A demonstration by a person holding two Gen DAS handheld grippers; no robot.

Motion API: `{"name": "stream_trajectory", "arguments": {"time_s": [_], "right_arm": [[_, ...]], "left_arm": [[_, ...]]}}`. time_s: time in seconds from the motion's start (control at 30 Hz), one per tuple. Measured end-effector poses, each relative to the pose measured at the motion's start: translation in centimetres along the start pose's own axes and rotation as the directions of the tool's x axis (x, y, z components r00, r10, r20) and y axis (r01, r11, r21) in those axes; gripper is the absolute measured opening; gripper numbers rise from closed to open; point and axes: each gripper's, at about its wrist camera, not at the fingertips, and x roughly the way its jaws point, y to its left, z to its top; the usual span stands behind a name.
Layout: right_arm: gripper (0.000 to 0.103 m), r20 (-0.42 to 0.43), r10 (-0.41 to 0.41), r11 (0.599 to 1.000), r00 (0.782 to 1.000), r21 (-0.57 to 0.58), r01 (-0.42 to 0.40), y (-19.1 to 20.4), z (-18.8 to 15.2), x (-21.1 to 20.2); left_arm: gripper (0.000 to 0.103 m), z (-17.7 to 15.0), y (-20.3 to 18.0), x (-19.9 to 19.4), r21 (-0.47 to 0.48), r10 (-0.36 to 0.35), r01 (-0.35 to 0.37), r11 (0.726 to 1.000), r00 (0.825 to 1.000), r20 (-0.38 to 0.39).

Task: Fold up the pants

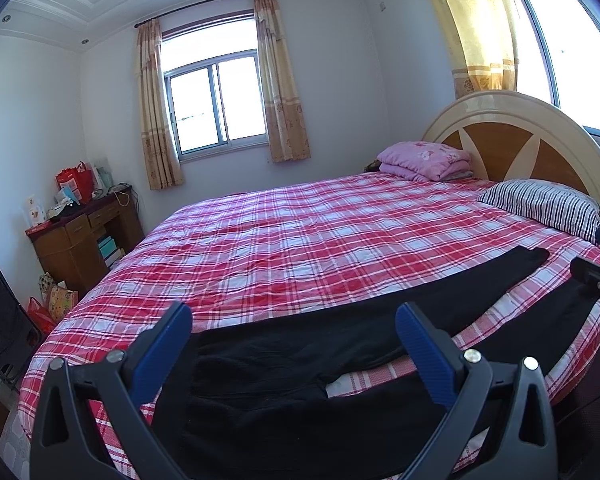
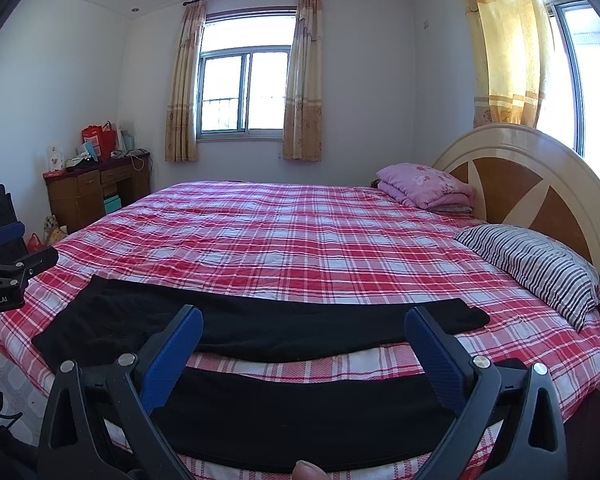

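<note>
We find the black pants [image 2: 260,332] laid flat, legs apart, along the bed's [image 2: 300,232] near edge, with left gripper [image 1: 294,344] and right gripper [image 2: 304,344] both spread empty above, presumably ready to pinch.

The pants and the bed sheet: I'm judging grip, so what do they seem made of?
The pants look like soft matte black knit, perhaps fleece: no sheen, limp edges, though weave detail is unreadable. The bed sheet looks like thin woven cotton, red-and-white plaid, with fine wrinkles.

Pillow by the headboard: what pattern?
Dark and white stripes on the pillow; clearest in the right wrist view.
</note>
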Motion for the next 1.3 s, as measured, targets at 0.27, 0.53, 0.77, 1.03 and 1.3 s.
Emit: {"name": "stream_trajectory", "arguments": {"time_s": [0.27, 0.53, 0.77, 1.03, 1.3], "right_arm": [[0.102, -0.003, 0.000, 1.000, 1.000, -0.003, 0.000, 0.01, 0.00, 0.10], [0.102, -0.007, -0.001, 1.000, 1.000, -0.005, 0.001, 0.29, -0.12, 0.12], [0.102, -0.009, -0.001, 1.000, 1.000, -0.006, 0.001, 0.41, -0.11, 0.16], [0.102, -0.012, -0.003, 1.000, 1.000, -0.008, 0.003, 0.48, -0.05, 0.19], [0.102, -0.015, -0.001, 1.000, 1.000, -0.007, 0.001, 0.52, -0.08, 0.25]], "left_arm": [[0.103, -0.08, 0.02, 0.07, -0.002, 0.001, -0.001, 1.000, 1.000, 0.000], [0.103, -0.30, 0.22, 0.20, -0.005, 0.003, -0.003, 1.000, 1.000, -0.002], [0.103, -0.34, 0.38, 0.37, -0.010, 0.005, -0.005, 1.000, 1.000, -0.006], [0.103, -0.34, 0.32, 0.48, -0.012, 0.008, -0.008, 1.000, 1.000, -0.011], [0.103, -0.39, 0.27, 0.57, -0.013, 0.008, -0.008, 1.000, 1.000, -0.016]]}}
